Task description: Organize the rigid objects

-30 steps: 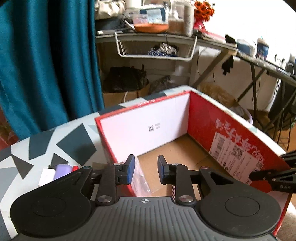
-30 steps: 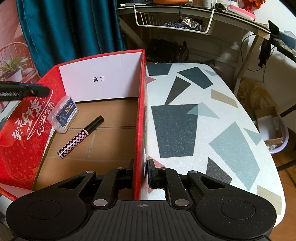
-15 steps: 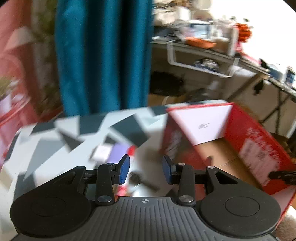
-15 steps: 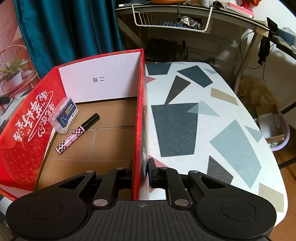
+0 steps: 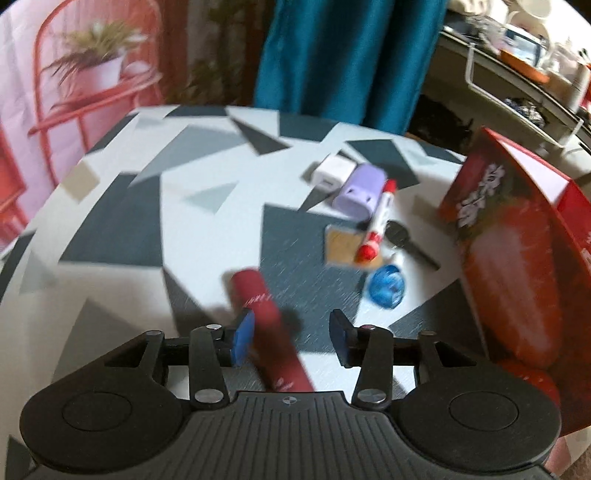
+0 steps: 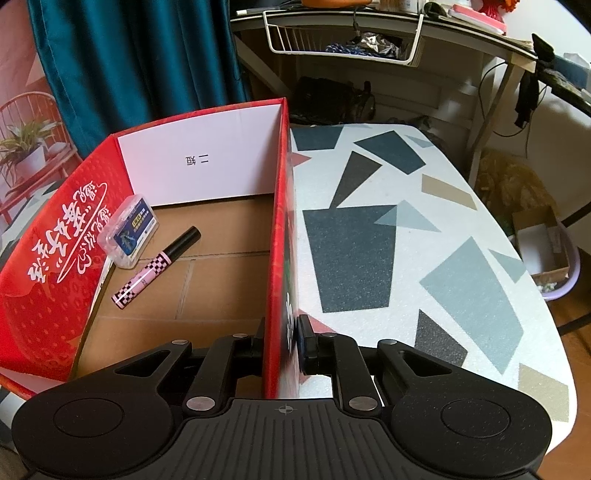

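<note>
Left claw [image 5: 290, 338] wide open over table [image 5: 122, 229], holding nothing; red tube [image 5: 267, 328] lies slanted between fingers, nearer left one. Centre, then close mid-tube. Right claw [image 6: 282, 341] clamped on wall of red box [image 6: 279, 236], steadying it.

lived-in home room, teal curtain [image 6: 129, 55], potted plant [image 5: 99, 62] on red chair, cluttered desk [image 6: 406, 26]

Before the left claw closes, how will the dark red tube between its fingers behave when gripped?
The dark red tube looks round and smooth, so it may roll or slip as the open left claw closes. It seems rigid, unlikely to bend. It lies diagonally across the gap, so it may twist when squeezed.
</note>
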`<action>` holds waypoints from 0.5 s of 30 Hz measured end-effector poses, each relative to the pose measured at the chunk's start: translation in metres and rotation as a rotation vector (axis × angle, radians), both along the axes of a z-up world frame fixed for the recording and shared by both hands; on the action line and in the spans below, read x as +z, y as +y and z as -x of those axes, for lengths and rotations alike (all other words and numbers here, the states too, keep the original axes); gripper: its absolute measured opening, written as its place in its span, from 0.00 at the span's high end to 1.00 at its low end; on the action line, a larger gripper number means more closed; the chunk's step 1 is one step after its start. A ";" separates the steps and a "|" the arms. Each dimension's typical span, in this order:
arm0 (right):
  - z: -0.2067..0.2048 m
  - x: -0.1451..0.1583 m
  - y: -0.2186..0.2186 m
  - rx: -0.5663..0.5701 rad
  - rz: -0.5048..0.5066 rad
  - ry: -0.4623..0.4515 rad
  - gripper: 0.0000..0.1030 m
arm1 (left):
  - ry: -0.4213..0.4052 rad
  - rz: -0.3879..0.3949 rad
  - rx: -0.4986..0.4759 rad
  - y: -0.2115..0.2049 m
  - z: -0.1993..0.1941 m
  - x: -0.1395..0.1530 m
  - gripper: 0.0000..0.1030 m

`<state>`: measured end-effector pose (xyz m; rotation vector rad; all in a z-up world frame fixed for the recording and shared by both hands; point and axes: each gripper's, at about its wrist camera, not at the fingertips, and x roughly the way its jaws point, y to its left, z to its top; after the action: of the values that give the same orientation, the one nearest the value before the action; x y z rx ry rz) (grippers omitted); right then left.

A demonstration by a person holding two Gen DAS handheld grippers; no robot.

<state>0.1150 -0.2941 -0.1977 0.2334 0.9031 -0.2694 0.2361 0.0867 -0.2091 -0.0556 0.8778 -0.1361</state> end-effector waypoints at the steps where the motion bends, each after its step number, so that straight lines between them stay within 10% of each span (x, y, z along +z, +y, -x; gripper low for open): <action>1: 0.000 0.000 0.000 0.000 0.000 0.002 0.86 | 0.008 0.006 0.013 0.002 0.000 -0.002 0.52; 11: -0.001 0.000 0.001 0.002 0.007 0.010 0.87 | 0.008 0.065 0.068 0.005 0.018 -0.018 0.54; 15: -0.001 0.000 0.000 0.001 0.006 0.012 0.86 | 0.024 0.092 0.083 0.004 0.023 -0.019 0.73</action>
<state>0.1163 -0.2938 -0.1974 0.2262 0.9138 -0.2722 0.2132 0.0903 -0.2276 -0.1793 0.8916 -0.0981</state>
